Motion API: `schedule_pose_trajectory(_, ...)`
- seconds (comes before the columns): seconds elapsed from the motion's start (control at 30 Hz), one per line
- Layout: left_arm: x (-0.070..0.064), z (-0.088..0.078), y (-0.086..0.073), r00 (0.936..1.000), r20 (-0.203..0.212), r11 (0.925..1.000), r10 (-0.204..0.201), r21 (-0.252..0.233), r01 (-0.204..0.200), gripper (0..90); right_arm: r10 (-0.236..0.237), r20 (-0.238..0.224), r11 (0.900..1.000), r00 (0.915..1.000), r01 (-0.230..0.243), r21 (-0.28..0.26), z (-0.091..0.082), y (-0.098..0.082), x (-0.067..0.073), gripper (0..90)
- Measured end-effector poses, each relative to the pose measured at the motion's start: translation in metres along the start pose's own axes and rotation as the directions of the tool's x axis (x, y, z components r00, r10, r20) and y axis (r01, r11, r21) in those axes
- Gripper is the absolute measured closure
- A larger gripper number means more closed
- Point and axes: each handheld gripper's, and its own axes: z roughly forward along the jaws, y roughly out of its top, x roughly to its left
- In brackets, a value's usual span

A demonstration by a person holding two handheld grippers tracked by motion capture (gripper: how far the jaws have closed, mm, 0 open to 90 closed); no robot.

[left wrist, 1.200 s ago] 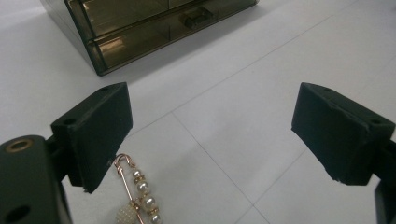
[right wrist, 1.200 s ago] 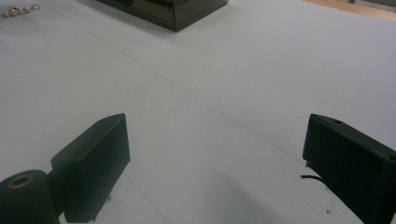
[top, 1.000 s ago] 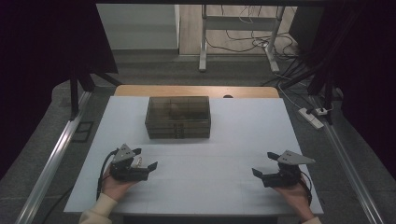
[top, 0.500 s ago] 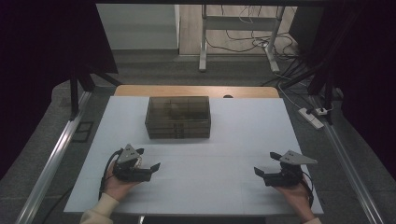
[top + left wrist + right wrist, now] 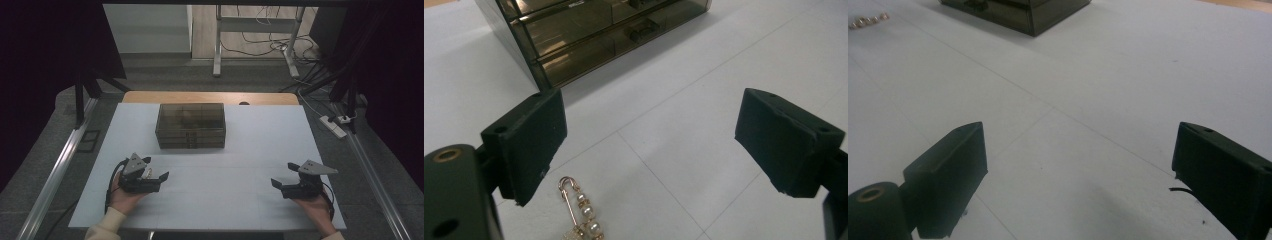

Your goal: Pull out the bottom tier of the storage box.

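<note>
Your pearl pin [image 5: 580, 212] lies on the white table [image 5: 240, 150] just inside your left gripper [image 5: 649, 145], its lower end cut off at the frame's edge; the drawer box [image 5: 190, 125] beyond is dim, its contents unclear; both hands rest low, your right gripper [image 5: 287, 184] well apart; both jaws gape wide, holding nothing.

My matt black left tongs [image 5: 651, 145] frame a shiny gold metal pin with glossy pearls [image 5: 580, 206]; the smoky translucent plastic drawer box [image 5: 589, 30] gleams on the matt white tabletop [image 5: 704, 85].
</note>
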Motion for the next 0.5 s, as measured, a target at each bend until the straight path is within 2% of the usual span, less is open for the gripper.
schedule_pose_trajectory(0.1,-0.001,0.001,0.002,0.9998,-0.002,0.9998,0.019,-0.004,-0.019,12.9,0.012,-0.006,1.0,0.9999,-0.012,-0.005,-0.002,-0.001,0.0,7.2)
schedule_pose_trajectory(0.17,-0.003,0.002,0.004,0.9986,-0.015,0.9987,0.05,-0.004,-0.05,13.0,0.007,0.008,1.0,1.0,-0.006,-0.009,-0.002,-0.001,0.0,7.2)
schedule_pose_trajectory(0.23,-0.006,0.002,0.005,0.9947,-0.037,0.9954,0.096,0.005,-0.096,13.2,0.005,0.007,1.0,1.0,-0.005,-0.006,-0.001,0.0,0.0,7.2)
schedule_pose_trajectory(0.27,-0.007,0.002,0.005,0.9935,-0.041,0.9943,0.107,0.005,-0.106,13.2,0.005,0.007,1.0,1.0,-0.005,-0.006,-0.001,0.0,0.0,7.2)
schedule_pose_trajectory(0.5,-0.011,0.002,0.007,0.9882,-0.056,0.9897,0.143,-0.004,-0.143,13.3,-0.003,-0.007,1.0,1.0,0.003,0.001,0.0,0.0,0.002,7.2)
